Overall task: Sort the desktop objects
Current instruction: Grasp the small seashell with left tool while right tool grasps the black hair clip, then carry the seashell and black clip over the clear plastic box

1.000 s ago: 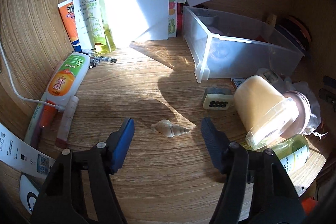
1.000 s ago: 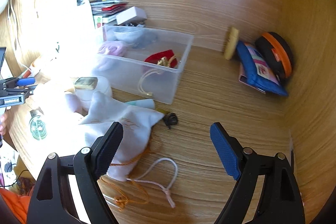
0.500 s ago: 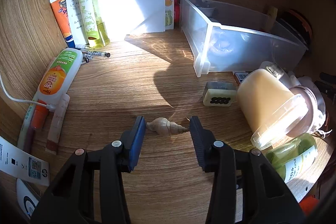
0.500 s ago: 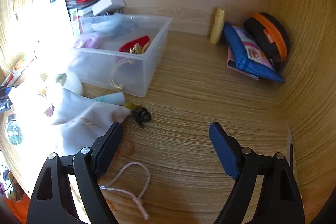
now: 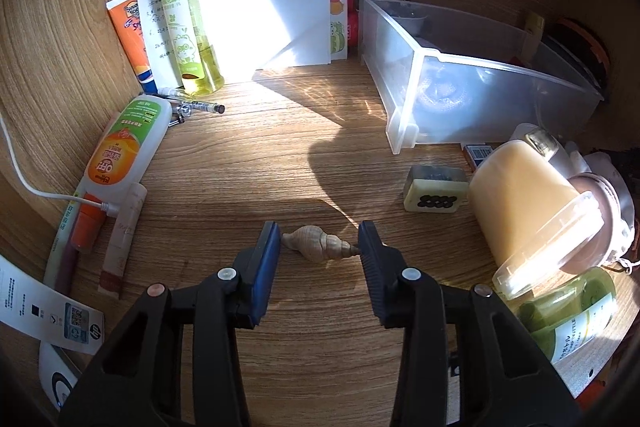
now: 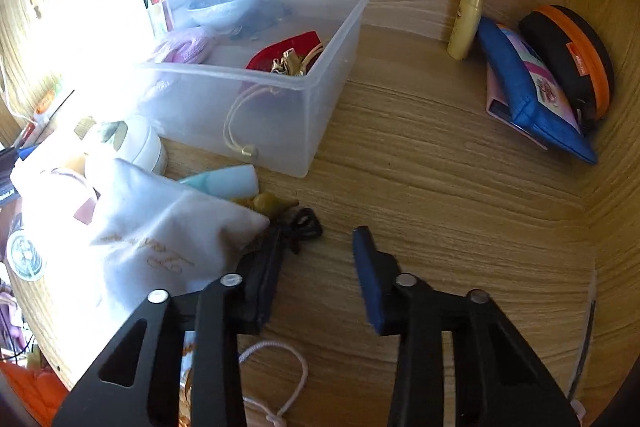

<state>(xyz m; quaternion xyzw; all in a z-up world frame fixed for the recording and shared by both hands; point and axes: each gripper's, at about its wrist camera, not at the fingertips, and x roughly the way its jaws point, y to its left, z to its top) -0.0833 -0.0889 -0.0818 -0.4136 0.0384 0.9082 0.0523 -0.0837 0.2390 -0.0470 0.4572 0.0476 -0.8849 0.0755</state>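
A small tan seashell (image 5: 316, 247) lies on the wooden desk, crosswise between the blue pads of my left gripper (image 5: 319, 239). The jaws are closing, and each pad touches one end of the shell. In the right wrist view, my right gripper (image 6: 320, 239) hangs low over the desk with its jaws closing. Only bare wood shows between its pads. A small black knotted thing (image 6: 306, 225) lies just past its left fingertip, beside a white cloth pouch (image 6: 160, 235). A clear plastic bin (image 6: 320, 75) holding several small items stands behind them, and also shows as the bin (image 5: 416, 99) in the left wrist view.
Right of the shell lie a tipped orange jar (image 5: 528, 195), a small tile block (image 5: 436, 191) and a green bottle (image 5: 572, 311). A white bottle (image 5: 124, 147), a cable (image 5: 40, 191) and a spray bottle (image 5: 180, 7) line the left. A blue pouch (image 6: 528, 95) leans at the far right wall.
The left jaws have narrowed from wide apart until they touch the shell's ends. The right gripper has moved forward and down toward the black knot, and its jaws have narrowed sharply.
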